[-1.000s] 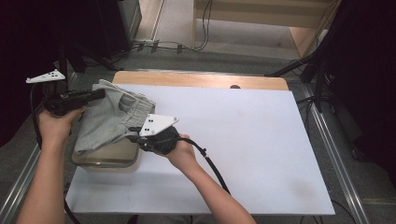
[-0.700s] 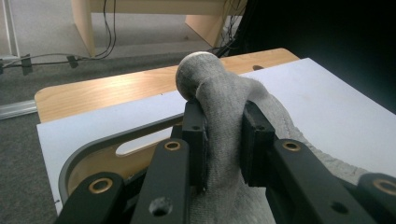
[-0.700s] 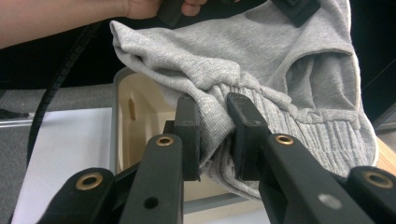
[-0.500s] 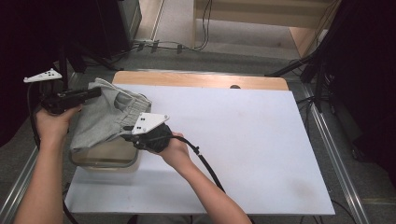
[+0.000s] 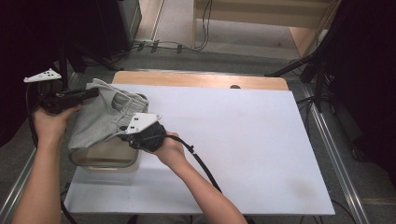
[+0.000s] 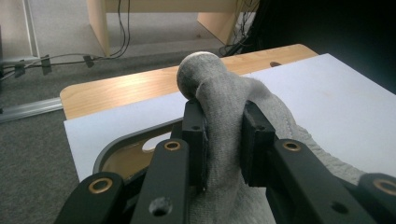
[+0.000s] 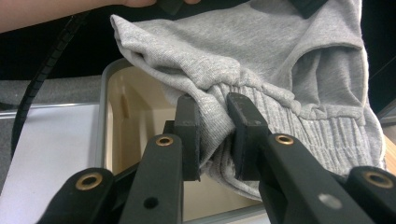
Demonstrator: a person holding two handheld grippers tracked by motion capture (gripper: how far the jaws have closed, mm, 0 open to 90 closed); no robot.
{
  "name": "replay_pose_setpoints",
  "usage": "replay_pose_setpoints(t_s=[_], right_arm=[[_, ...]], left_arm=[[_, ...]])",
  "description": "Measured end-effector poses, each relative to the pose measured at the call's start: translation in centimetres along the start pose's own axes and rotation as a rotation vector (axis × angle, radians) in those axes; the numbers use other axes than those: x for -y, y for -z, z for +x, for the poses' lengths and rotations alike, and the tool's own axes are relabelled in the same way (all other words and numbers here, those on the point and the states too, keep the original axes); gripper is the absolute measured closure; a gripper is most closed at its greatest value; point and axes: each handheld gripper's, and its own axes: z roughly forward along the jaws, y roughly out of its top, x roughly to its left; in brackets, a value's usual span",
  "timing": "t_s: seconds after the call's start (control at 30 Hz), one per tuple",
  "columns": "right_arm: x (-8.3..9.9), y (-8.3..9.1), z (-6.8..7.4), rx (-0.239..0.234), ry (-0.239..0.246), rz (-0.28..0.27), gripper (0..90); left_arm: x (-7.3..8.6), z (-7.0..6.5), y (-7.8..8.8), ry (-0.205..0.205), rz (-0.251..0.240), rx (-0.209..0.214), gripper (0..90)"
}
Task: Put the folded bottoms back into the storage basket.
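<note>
**Over the tray: grey garment held at two points**

At the near left of the table [image 5: 261,140], a grey garment [image 5: 105,119] with an elastic waistband, probably shorts or sweatpants, is held above a shallow tray [image 5: 105,161] with a grey rim and a beige inside. The cloth is gripped at two places. The left gripper [image 5: 91,93], at the far left edge of the table, is closed on a bunched fold of the fabric; in the left gripper view the fold [image 6: 222,116] is seen squeezed between the two black jaws and rising above them in a rounded lump. The right gripper [image 5: 125,136] is closed on the gathered waistband edge [image 7: 212,116], with the tray directly behind and below it in the right gripper view.

Compared with a second ago, the right hand [image 5: 170,149] has been moved a little to the left and toward the near side, so that it is now closer to the tray; the left hand [image 5: 51,123] has stayed almost in the same place. Both grips have remained unchanged. The garment is therefore drawn together over the tray, and its lower part seems already to rest on the tray's rim.

It is judged that the garment is being brought into the tray, and that the releasing of both grips has not yet been done.
</note>
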Motion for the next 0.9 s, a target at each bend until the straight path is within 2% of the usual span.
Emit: replay_pose_setpoints(t_s=[0.1, 0.13, 0.17, 0.2, 0.23, 0.27, 0.33, 0.37, 0.43, 0.53, 0.77, 0.9], right_arm=[[0.1, -0.2, 0.0, -0.005, -0.004, 0.006, 71.5], [0.1, -0.3, 0.1, -0.009, -0.008, 0.006, 67.8], [0.2, -0.3, 0.1, -0.003, -0.024, -0.012, 47.9], [0.1, -0.3, 0.0, 0.016, -0.051, -0.039, 30.2], [0.0, -0.2, -0.3, 0.028, -0.091, -0.055, 19.6], [0.0, -0.1, -0.5, 0.039, -0.128, -0.076, 12.3], [0.0, 0.2, -1.1, 0.069, -0.171, -0.102, 0.9], [0.0, 0.4, -1.2, 0.086, -0.18, -0.097, 0.2], [0.1, 0.5, -1.4, 0.122, -0.166, -0.076, 0.0], [0.2, 0.8, -1.5, 0.128, -0.152, -0.063, 0.0], [0.4, 1.3, -1.6, 0.115, -0.144, -0.049, 0.0], [0.5, 1.9, -1.7, 0.1, -0.155, -0.052, 0.0]], left_arm=[[0.0, 0.0, -0.1, -0.007, 0.008, -0.005, 74.9], [0.1, 0.0, -0.1, -0.017, 0.004, 0.011, 74.3], [0.1, 0.1, 0.0, -0.028, -0.009, 0.019, 67.8], [0.1, 0.1, -0.1, -0.008, -0.036, 0.017, 48.4], [0.1, 0.2, -0.2, 0.023, -0.047, 0.033, 29.1], [0.0, 0.2, -0.2, 0.037, -0.05, 0.035, 17.3], [-0.1, 0.0, -0.1, 0.039, -0.054, 0.012, 3.4], [-0.1, -0.1, -0.1, 0.04, -0.049, 0.015, 0.7], [-0.1, -0.2, -0.1, 0.027, -0.044, 0.017, 0.0], [-0.1, -0.4, -0.2, 0.024, -0.037, 0.027, 0.0], [-0.2, -1.4, -0.6, -0.014, -0.008, 0.026, 0.0], [-0.3, -2.1, -0.8, -0.028, 0.009, 0.042, 0.0]])
